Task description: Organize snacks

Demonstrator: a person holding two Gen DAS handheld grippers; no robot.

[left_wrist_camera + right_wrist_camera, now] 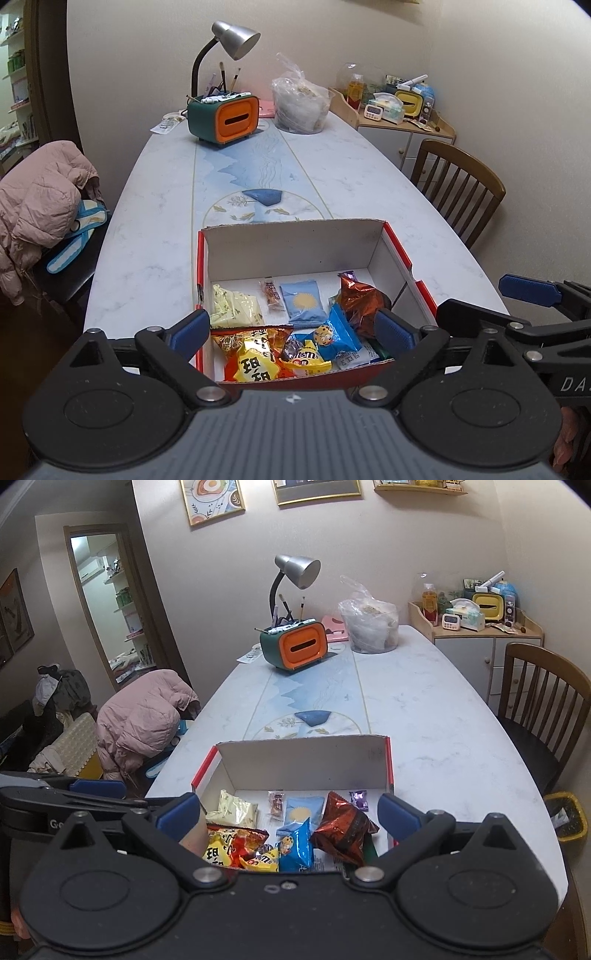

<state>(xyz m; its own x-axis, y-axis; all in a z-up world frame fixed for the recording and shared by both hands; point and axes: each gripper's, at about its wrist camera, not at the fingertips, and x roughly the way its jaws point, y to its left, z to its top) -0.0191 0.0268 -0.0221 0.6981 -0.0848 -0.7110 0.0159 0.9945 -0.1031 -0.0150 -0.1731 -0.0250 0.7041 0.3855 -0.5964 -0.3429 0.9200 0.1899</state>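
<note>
A red cardboard box [295, 240] with a white inside stands on the table [155, 236] near its front edge. It holds several snack packs: a pale yellow pack [232, 306], a light blue pack [303, 301], a brown foil pack [360, 299], a blue cookie pack [338, 334], a yellow M&M's pack [306, 360] and an orange-yellow pack [255, 354]. My left gripper [291, 328] is open and empty over the box's near end. My right gripper [291, 808] is open and empty over the same box [303, 757], and also shows at the right in the left wrist view [532, 291].
A green and orange tissue box with pens [223, 116], a desk lamp [232, 37] and a clear plastic bag [301, 103] stand at the table's far end. A wooden chair [461, 184] is at the right. A pink jacket [40, 199] hangs on a chair at the left.
</note>
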